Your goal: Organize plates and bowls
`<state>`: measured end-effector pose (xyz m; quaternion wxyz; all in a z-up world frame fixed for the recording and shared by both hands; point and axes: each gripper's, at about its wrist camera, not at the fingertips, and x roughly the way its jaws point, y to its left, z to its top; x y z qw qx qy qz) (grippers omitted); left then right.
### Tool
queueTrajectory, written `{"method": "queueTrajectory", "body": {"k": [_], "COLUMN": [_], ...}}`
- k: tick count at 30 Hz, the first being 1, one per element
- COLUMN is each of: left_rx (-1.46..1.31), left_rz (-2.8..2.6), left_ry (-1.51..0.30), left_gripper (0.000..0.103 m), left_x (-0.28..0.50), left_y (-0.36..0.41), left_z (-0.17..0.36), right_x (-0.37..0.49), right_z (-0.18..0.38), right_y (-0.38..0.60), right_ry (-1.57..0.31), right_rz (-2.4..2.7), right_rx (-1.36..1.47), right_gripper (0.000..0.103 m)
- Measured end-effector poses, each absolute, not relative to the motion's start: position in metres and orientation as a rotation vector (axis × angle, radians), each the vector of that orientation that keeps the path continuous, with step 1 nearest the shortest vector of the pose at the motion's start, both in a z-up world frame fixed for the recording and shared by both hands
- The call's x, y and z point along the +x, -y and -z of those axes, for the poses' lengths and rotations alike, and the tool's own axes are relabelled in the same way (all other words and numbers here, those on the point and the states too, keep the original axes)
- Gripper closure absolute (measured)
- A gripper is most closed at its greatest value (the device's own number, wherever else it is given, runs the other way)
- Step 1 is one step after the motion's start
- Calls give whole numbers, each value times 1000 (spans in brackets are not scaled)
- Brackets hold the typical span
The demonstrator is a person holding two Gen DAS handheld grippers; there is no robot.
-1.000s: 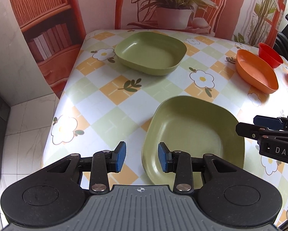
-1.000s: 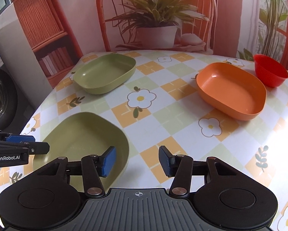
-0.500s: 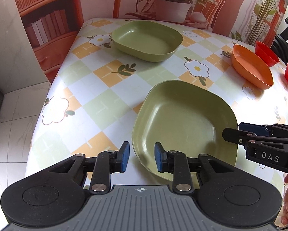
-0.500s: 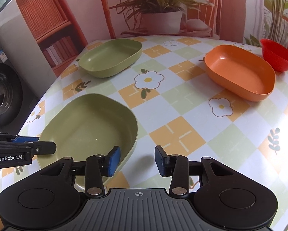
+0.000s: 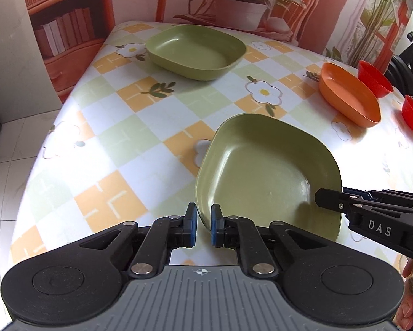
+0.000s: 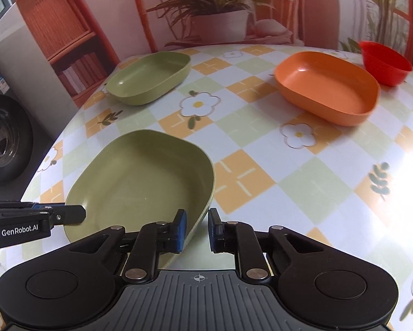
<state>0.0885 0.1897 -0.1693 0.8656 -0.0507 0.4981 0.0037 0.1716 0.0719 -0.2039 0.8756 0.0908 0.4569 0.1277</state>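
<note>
Both pads now pinch the near green plate (image 5: 267, 176): left hand-held gripper (image 5: 203, 224) closed on its rim.

Showing "DAS" in white letters on the black side of the right gripper (image 5: 327, 200), coming in from the right of the left tool's fingers. Showing "GenRobot.AI" in white on the black side of the left gripper (image 6: 68, 215), reaching in at the left of the right tool's fingers.
</note>
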Motion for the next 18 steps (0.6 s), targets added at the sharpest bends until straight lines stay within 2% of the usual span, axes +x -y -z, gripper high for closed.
{"method": "queueTrajectory", "body": {"k": [9,18], "left_rx": [-80,-13], "left_rz": [2,10], "left_ry": [-1057,-1015], "left_gripper": [91,91], "left_x": [77,52], "left_y": [-131,-77], "left_z": [162,132], "right_x": [146,110], "right_z": [193,179], "right_y": [-19,28], "right_ry": [-905,-840], "right_rz": [-178,-133], "right_rx": [259,345], "right_gripper": [91,92]}}
